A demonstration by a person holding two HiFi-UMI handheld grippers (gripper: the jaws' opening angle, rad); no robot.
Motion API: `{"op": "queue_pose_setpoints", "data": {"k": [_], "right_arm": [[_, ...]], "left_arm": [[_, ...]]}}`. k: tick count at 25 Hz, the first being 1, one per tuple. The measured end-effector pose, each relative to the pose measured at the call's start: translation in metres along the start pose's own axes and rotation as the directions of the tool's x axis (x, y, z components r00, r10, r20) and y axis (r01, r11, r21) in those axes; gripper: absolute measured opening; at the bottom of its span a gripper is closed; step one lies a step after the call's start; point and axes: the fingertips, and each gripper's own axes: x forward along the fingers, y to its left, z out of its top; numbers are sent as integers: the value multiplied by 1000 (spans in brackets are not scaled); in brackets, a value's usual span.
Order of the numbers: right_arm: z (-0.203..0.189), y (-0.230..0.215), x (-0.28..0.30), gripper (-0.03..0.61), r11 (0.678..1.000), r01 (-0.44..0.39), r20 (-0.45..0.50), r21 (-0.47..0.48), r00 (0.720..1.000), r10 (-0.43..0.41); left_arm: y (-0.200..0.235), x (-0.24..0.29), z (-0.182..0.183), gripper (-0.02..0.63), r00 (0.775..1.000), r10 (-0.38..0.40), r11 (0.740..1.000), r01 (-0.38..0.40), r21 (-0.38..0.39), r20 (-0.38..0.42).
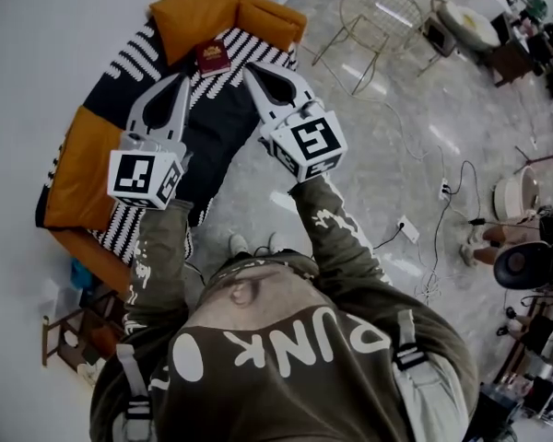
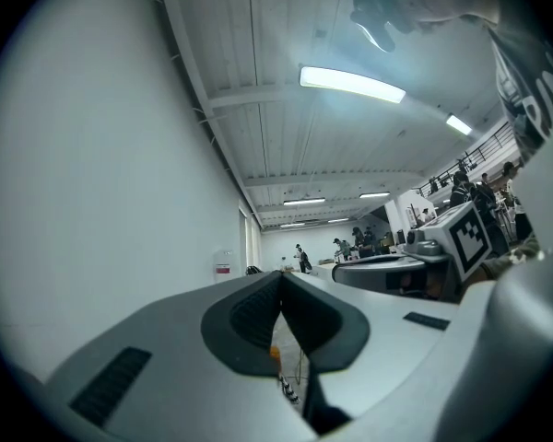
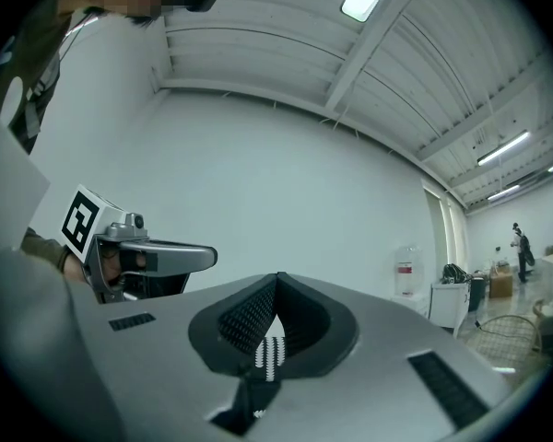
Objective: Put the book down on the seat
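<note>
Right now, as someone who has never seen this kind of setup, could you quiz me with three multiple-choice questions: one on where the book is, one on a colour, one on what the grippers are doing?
1. Where is the book?
A. On the floor
B. On the sofa seat
C. In a gripper

2. What colour are the cushions?
A. Orange
B. Green
C. White

3. What state are the left gripper and the right gripper in?
A. Both open
B. Both shut and empty
C. One shut on the book

Answers:
1. B: the head view shows it lying on the striped seat, close to the cushions.
2. A: they are plainly orange in the head view.
3. B: each gripper view shows the jaws together with nothing between them.
</note>
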Motion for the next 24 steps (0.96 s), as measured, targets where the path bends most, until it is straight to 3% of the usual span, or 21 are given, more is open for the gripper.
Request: {"op": "queue_pose_setpoints", "data": {"k": [24], "right_arm": [[4,-1,0,9,1000,8,12,-4,1000,-8]], "left_arm": [[5,0,-2,3,1000,14,1000,-14,6,-11]]}}
